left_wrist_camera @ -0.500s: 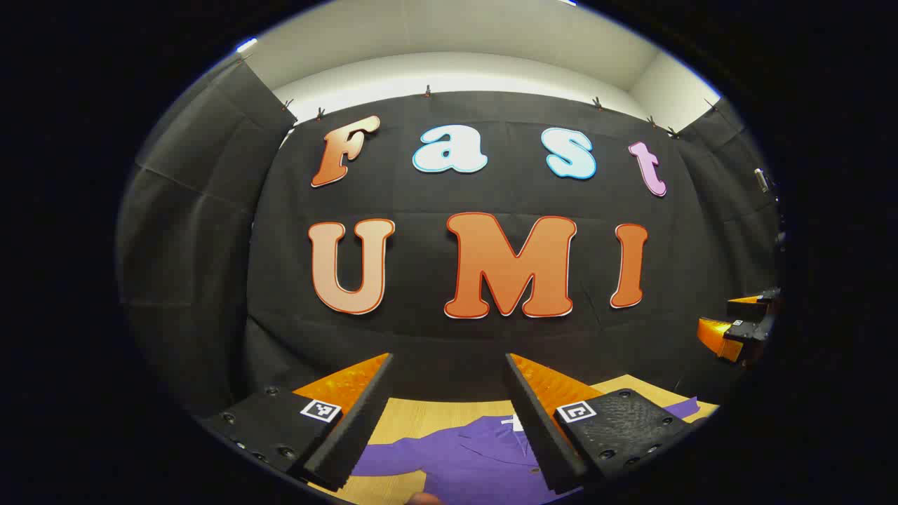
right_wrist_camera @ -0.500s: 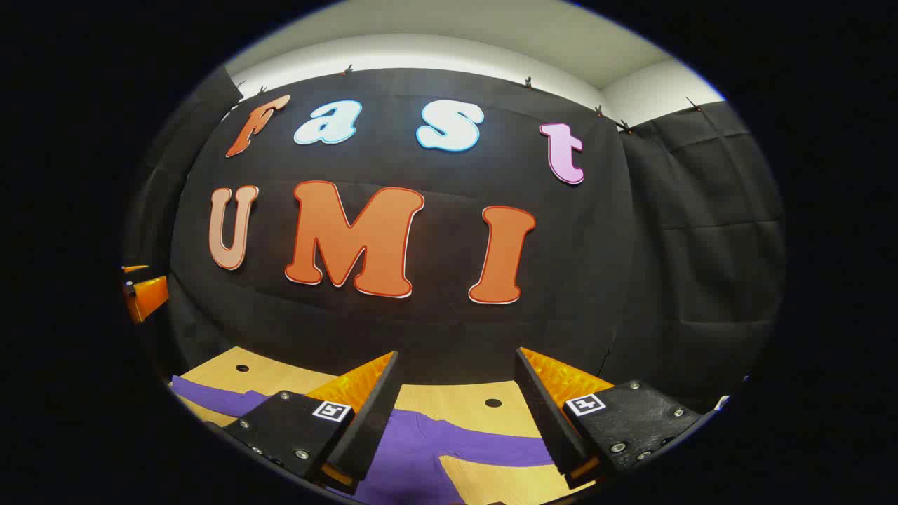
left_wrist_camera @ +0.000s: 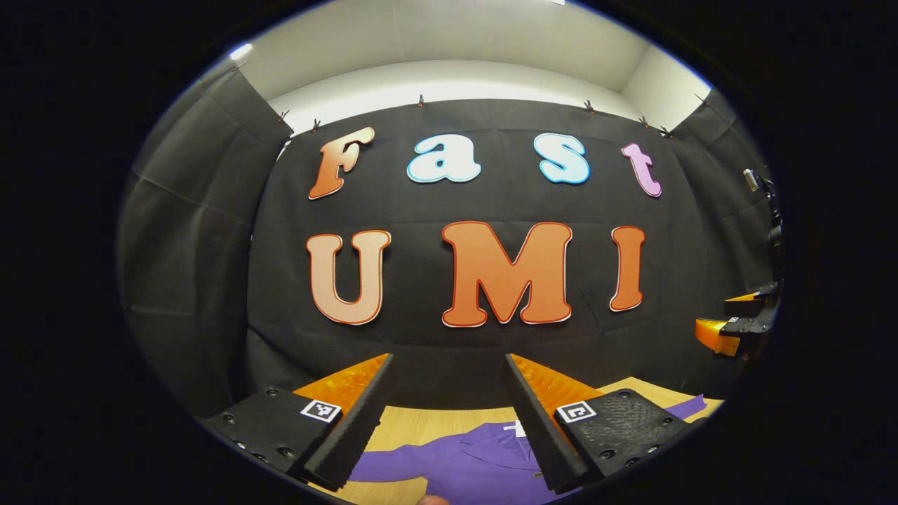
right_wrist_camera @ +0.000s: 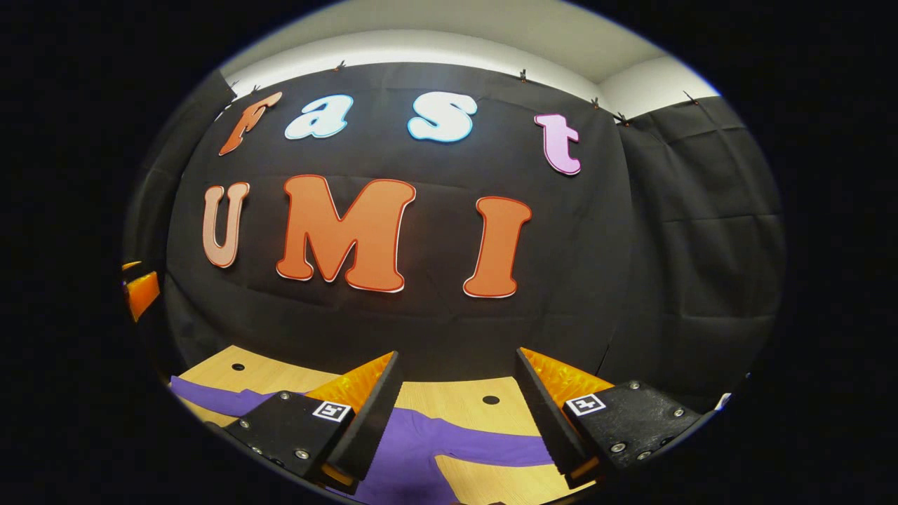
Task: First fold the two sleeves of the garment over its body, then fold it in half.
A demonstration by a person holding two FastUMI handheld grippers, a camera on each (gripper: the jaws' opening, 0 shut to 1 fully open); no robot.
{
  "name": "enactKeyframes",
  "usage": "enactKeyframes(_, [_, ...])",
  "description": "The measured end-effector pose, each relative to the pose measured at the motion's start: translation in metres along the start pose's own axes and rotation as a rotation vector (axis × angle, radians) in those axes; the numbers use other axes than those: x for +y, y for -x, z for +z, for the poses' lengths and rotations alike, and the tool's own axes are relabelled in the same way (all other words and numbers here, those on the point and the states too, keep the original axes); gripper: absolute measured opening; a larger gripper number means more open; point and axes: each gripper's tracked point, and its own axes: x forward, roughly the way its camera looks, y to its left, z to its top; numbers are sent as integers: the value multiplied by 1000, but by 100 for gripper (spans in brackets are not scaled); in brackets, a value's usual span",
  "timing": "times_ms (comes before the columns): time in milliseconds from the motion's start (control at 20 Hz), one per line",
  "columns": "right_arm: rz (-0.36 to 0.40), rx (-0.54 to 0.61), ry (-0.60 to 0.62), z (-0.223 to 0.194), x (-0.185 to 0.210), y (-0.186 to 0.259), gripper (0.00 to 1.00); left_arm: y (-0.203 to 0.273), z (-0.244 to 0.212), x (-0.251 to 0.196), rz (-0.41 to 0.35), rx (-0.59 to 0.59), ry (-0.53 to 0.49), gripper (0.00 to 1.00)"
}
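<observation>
A purple garment [left_wrist_camera: 463,459] lies flat on the wooden table [left_wrist_camera: 435,421], its collar and a white tag showing between my left gripper's fingers. My left gripper [left_wrist_camera: 449,365] hangs above it, open, with nothing between its fingers. In the right gripper view the garment [right_wrist_camera: 414,449] stretches one sleeve [right_wrist_camera: 491,449] to the right and another part toward the left edge. My right gripper [right_wrist_camera: 456,361] is open and empty above that sleeve. The right gripper [left_wrist_camera: 733,326] appears at the far right of the left gripper view, and the left gripper [right_wrist_camera: 140,291] at the far left of the right gripper view.
The table [right_wrist_camera: 449,396] has small round holes [right_wrist_camera: 491,400] in its top. Black cloth walls stand close behind the table and on both sides. A white wall and ceiling show above the cloth.
Both cameras have shifted slightly: the left gripper view has tipped up a little, the right gripper view down a little. The garment lies as before and both grippers stay open.
</observation>
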Motion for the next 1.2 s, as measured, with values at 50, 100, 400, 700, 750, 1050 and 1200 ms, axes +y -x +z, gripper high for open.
enactKeyframes(50, [-5,2,5,-2,-3,-3,95,0,2,-1,1,0,-1,95])
enactKeyframes(100, [-9,4,12,-3,-6,-4,95,0,1,-2,2,0,-1,95])
enactKeyframes(400, [-40,50,-2,-25,-29,-19,95,0,-6,-2,22,20,-24,95])
enactKeyframes(700, [-159,151,51,-75,-88,-37,95,0,-11,3,60,27,-41,95])
enactKeyframes(750, [-173,173,60,-83,-99,-38,95,0,-12,3,64,35,-44,95])
enactKeyframes(1050, [-223,346,116,-153,-142,-53,96,-2,-19,-4,73,51,-75,95])
enactKeyframes(1200, [-229,393,129,-171,-155,-62,96,-3,-23,-6,78,65,-88,96])
